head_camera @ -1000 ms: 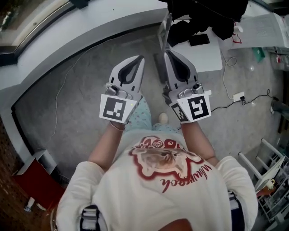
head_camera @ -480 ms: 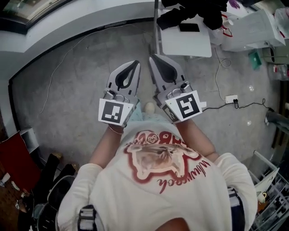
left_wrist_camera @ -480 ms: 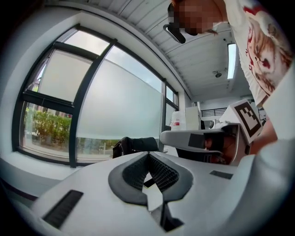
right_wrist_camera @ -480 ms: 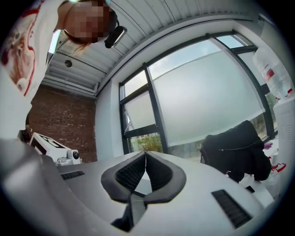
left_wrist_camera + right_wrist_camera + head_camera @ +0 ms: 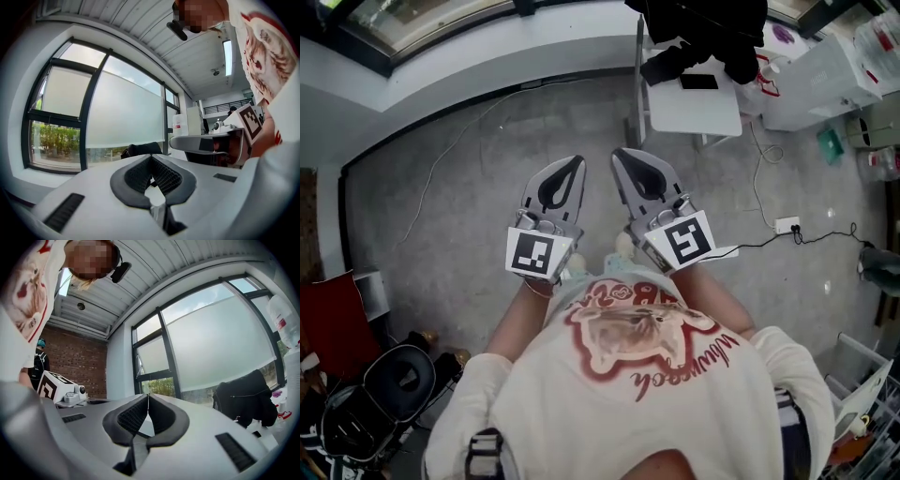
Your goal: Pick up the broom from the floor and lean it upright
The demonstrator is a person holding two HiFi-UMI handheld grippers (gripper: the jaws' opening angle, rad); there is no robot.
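Note:
No broom shows plainly in any view. A thin grey upright strip stands against the left edge of the white table; I cannot tell whether it is the broom's handle. My left gripper and right gripper are held side by side, level, over the grey floor in front of the person, a short way back from the table. Both are shut with nothing between the jaws, as the left gripper view and right gripper view show. Both point toward a large window.
Black clothing and a phone lie on the table. A power strip with its cable lies on the floor at the right. A black chair and a red object stand at lower left. A curved windowsill bounds the floor.
Both grippers, still shut and side by side, have drawn back from the table. The floor has shifted under them, and the black chair has come into view at lower left.

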